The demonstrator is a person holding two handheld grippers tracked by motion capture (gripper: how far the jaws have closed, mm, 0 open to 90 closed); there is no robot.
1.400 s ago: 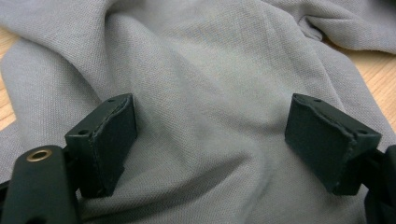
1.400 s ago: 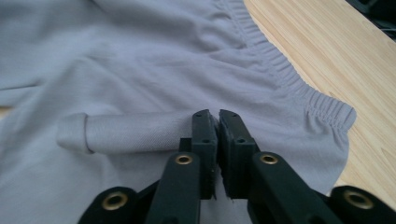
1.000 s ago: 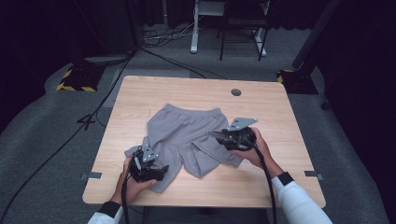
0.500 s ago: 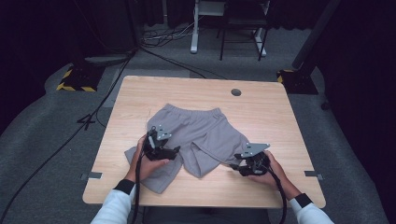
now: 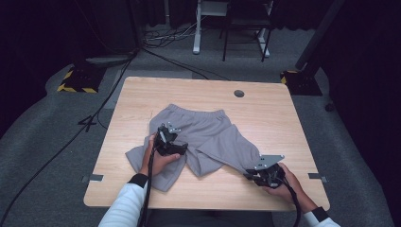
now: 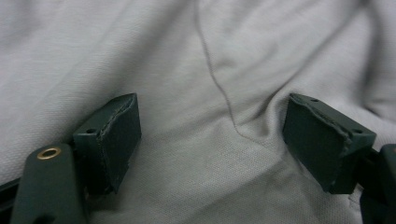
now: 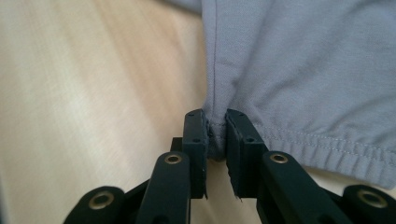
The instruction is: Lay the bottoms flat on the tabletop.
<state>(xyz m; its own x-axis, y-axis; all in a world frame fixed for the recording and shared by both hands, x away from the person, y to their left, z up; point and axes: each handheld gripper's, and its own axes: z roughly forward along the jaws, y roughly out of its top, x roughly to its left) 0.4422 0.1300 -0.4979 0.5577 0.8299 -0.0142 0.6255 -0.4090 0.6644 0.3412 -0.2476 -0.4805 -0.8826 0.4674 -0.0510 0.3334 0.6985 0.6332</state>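
Grey shorts (image 5: 208, 132) lie spread on the wooden table (image 5: 265, 109), waistband toward the far side. My left gripper (image 5: 177, 147) rests on the cloth near the crotch, and its jaws stand wide open over the grey fabric (image 6: 187, 70) with a seam running between them. My right gripper (image 5: 249, 176) is at the table's front right. Its jaws have just been closing and are now shut on the hem of the right leg (image 7: 303, 70), the cloth pinched between the pads (image 7: 233, 135).
A round cable hole (image 5: 239, 93) sits near the table's far edge. Bare wood (image 7: 93, 93) lies beside the held hem. Beyond the table are a white desk frame (image 5: 196, 28), floor cables (image 5: 94, 118) and yellow-black striped bases (image 5: 75, 85).
The right gripper moved toward the front right corner and shut on the leg hem. The left gripper moved away from the front edge, up onto the middle of the shorts.
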